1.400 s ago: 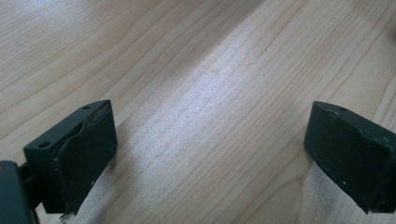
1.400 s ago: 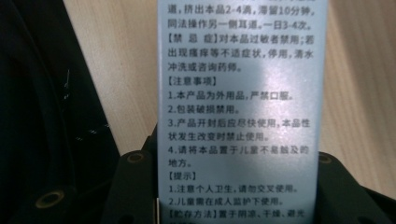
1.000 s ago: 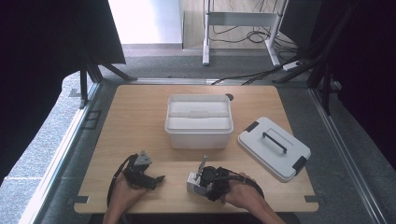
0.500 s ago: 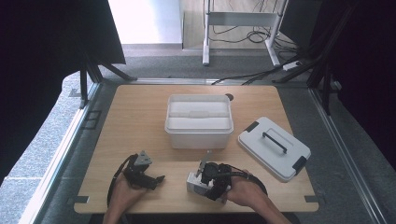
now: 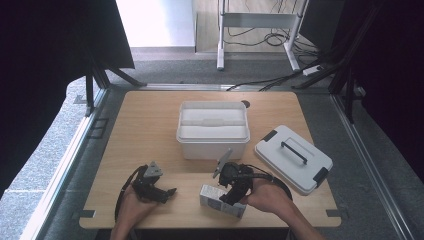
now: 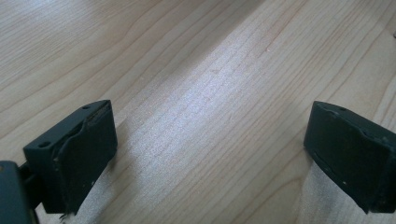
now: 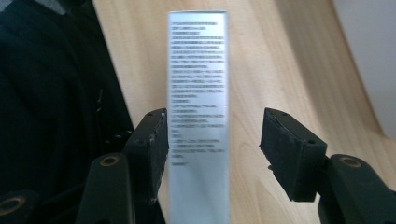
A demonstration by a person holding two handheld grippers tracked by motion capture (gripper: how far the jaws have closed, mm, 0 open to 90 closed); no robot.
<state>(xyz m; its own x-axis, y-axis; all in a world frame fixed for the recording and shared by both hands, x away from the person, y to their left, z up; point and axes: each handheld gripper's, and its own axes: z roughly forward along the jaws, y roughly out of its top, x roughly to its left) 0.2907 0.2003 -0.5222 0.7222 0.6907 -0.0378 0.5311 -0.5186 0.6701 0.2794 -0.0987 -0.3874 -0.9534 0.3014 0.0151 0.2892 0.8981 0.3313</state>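
Pale wood grain covers the counter (image 5: pixel 150 125), which stands on grey carpet between dark curtains, with a white metal frame and loose cables behind it. At the near left edge, the left hand-held gripper (image 5: pixel 161 190) rests low over bare wood; in the left gripper view its jaws stand wide apart with nothing between them. To its right, near the front edge, lies the small silver-grey rectangular carton with printed text (image 5: pixel 223 201). The right hand-held gripper (image 5: pixel 228 196) sits over it, and its jaws have just been opening: in the right gripper view the carton (image 7: pixel 198 116) stands between them, close against the left jaw and clear of the right one, so it is released. Behind the carton, mid-counter, stands an open white plastic storage box (image 5: pixel 213 129). Further right lies its white lid with a black handle and black clips (image 5: pixel 293 158), flat and well apart from the box.
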